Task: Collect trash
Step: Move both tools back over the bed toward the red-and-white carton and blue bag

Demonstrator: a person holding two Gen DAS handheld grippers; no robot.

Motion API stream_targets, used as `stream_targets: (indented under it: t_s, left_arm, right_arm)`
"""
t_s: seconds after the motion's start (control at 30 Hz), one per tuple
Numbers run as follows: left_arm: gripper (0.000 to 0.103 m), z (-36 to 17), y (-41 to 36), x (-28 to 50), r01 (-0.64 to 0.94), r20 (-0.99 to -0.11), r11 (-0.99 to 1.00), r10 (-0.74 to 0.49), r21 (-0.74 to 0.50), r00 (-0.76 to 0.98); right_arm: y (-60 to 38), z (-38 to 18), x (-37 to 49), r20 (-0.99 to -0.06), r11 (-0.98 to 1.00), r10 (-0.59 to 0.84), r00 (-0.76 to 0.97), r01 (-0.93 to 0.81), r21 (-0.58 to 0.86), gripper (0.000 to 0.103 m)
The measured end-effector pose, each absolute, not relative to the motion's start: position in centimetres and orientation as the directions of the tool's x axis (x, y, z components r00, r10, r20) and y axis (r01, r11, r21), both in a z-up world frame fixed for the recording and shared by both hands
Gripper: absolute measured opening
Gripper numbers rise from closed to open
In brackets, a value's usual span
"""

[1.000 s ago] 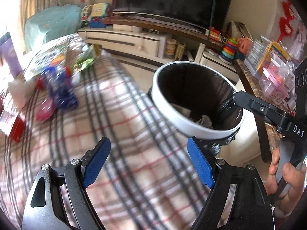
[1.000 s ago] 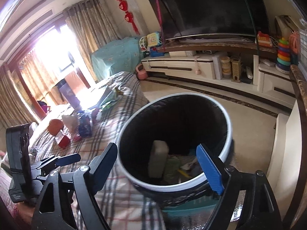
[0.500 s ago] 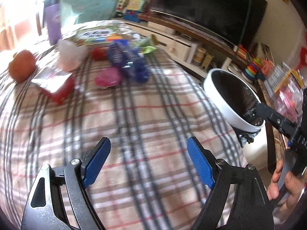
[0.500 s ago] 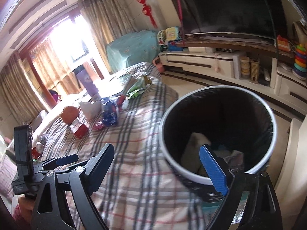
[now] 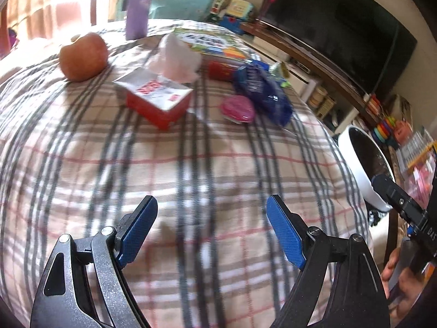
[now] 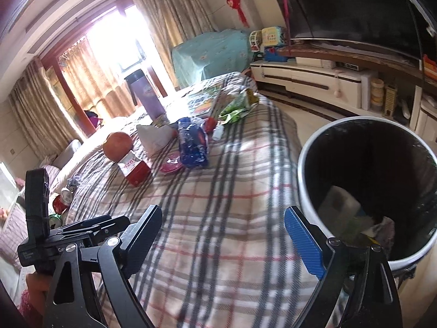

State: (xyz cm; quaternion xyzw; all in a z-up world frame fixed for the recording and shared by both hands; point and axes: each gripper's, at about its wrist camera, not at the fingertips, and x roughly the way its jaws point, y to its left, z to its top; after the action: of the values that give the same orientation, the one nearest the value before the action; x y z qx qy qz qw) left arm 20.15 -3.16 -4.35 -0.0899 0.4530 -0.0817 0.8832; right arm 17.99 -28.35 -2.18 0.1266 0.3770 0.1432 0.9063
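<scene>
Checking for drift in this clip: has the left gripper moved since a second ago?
Yes. The left gripper swung away from the trash bin, now at the right edge, toward the red box on the plaid cloth.

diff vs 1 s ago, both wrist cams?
Both tools swung away from the white-rimmed black trash bin toward the litter on the plaid blanket. Left tool open and empty. Right tool, its jaws just opening wider, is empty too. Red-and-white carton, blue wrapper, bin unmoved.

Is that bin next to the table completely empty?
No, the bin already holds a pale block and some crumpled scraps at its bottom.
</scene>
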Motion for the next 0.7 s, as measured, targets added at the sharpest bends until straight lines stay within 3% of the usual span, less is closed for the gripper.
stream_targets:
  t_s: [0.7]
  left_arm:
    - [0.086,-4.4,0.0,25.8,-0.061,-0.812,0.973,-0.152,-0.224,0.563]
  right_arm:
    - [-23.8,-3.8,23.1,-0.674,0.911,0.41,0.615,-0.246,0.33,0.092]
